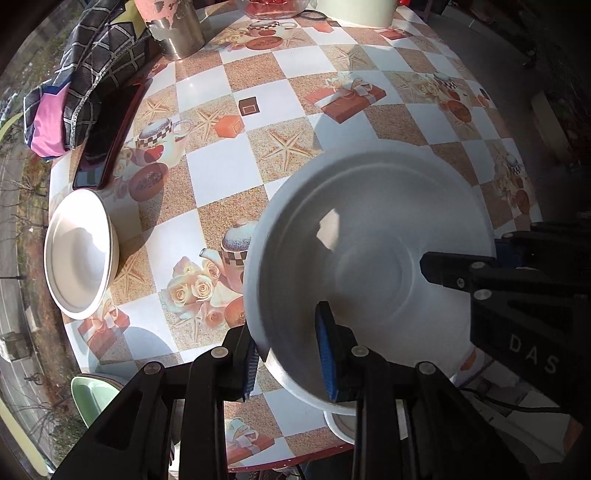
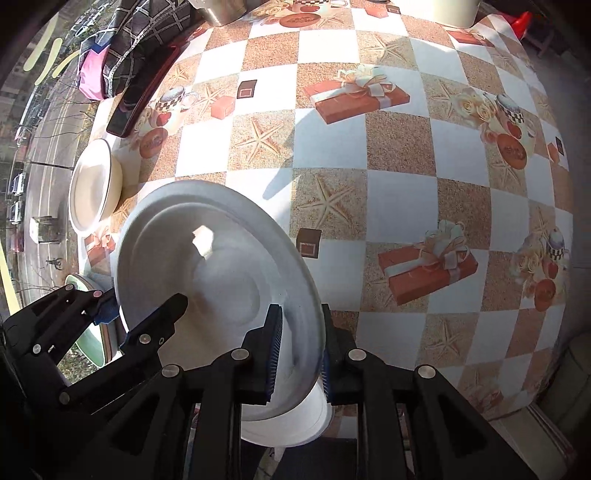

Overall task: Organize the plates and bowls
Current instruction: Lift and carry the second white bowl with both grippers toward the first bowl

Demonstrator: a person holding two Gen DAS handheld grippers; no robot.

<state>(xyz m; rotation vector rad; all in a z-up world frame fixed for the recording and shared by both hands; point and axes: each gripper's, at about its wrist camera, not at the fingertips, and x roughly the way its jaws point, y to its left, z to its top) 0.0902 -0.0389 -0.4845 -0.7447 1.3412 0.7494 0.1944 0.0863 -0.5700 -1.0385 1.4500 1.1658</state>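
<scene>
A large white plate (image 1: 369, 240) is held above the table's near edge by both grippers; it also shows in the right wrist view (image 2: 207, 266). My left gripper (image 1: 290, 365) is shut on its near-left rim. My right gripper (image 2: 297, 350) is shut on its right rim and shows from the left wrist as a black arm (image 1: 480, 284). A second white dish (image 2: 291, 424) sits on the table under the plate. A white bowl (image 1: 79, 254) stands at the table's left edge, also in the right wrist view (image 2: 94, 188).
A green dish (image 1: 94, 398) sits low beyond the table's left edge. A dark tray (image 1: 110, 136) and a patterned cloth (image 1: 88, 74) lie at the far left. A metal cup (image 1: 177, 29), a glass bowl (image 1: 273, 7) and a cream pot (image 1: 354, 11) stand along the far edge.
</scene>
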